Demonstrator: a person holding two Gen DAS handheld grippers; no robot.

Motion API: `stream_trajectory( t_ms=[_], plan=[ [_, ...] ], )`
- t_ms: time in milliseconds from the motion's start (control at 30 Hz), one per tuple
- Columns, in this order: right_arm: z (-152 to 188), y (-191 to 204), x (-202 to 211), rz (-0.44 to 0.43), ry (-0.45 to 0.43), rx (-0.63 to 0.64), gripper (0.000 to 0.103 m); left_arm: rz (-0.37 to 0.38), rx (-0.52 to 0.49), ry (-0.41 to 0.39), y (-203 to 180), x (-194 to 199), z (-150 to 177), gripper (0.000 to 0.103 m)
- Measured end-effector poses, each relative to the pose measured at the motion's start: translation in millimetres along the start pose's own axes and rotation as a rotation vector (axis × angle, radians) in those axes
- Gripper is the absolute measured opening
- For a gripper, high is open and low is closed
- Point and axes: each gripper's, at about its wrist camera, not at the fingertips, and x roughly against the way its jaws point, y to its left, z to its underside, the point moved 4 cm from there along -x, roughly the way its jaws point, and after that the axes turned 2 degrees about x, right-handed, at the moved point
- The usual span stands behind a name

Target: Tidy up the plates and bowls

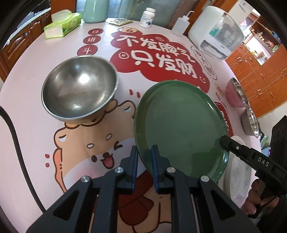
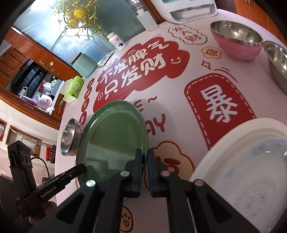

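Note:
A green plate (image 1: 181, 125) is held above the table between both grippers. My left gripper (image 1: 145, 152) is shut on its near left rim. My right gripper (image 2: 145, 154) is shut on its opposite rim; it also shows in the left wrist view (image 1: 224, 140). The green plate also shows in the right wrist view (image 2: 111, 139), tilted. A steel bowl (image 1: 79, 87) sits on the table to the plate's left. A white plate (image 2: 251, 166) lies under the right gripper's side. A pink bowl (image 2: 236, 39) and another steel bowl (image 2: 278, 62) stand at the far right.
The table (image 1: 26, 125) has a printed pink and red cover. At its far edge stand a tissue pack (image 1: 62, 25), a green jar (image 1: 95, 10), a pill bottle (image 1: 148, 17), a squeeze bottle (image 1: 180, 25) and a white appliance (image 1: 215, 32).

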Motion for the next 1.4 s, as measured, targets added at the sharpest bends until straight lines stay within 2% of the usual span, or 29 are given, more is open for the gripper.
stream_trajectory(
  t_ms=[300, 567, 1000, 1400],
  plan=[
    [10.1, -13.9, 35.5, 0.009, -0.055, -0.003, 0.007, 0.005, -0.068, -0.04, -33.6, 19.3, 6.0, 0.012],
    [24.4, -38.1, 71.6, 0.033, -0.105, -0.037, 0.007, 0.04, -0.131, -0.058, -73.4, 28.4, 15.9, 0.012],
    [51.3, -94.5, 116.3, 0.089, -0.151, -0.151, 0.008, 0.086, -0.269, -0.007, -143.6, 15.9, 37.7, 0.012],
    [78.0, -142.8, 137.4, 0.139, -0.128, -0.228, 0.008, 0.097, -0.355, 0.088, -190.7, -10.2, 65.0, 0.012]
  ],
)
